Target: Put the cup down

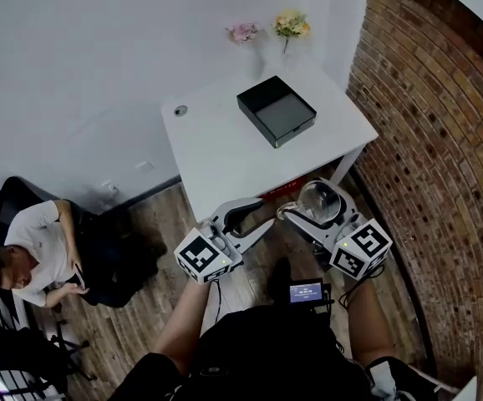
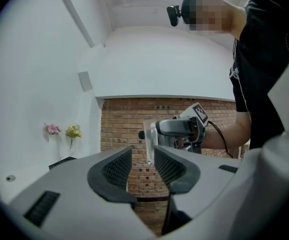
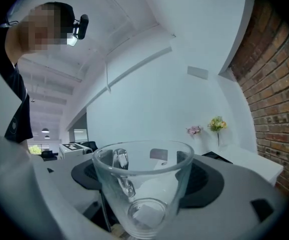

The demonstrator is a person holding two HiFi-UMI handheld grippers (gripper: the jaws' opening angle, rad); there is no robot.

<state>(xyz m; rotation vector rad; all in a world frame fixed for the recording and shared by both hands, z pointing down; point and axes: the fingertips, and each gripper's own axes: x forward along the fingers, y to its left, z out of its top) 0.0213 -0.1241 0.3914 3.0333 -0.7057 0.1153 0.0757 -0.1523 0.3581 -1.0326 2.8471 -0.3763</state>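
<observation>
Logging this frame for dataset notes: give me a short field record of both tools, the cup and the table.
left tool: open, empty
right tool: shut on glass cup, upright
cup position: in the air, short of the front edge of the white table
on table: black tray, pink flowers, yellow flowers
task status: cup not set down yet

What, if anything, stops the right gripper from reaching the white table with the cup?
Likely nothing, so yes. The right gripper holds the cup by the near edge of the table, bare there; the black tray sits farther back.
</observation>
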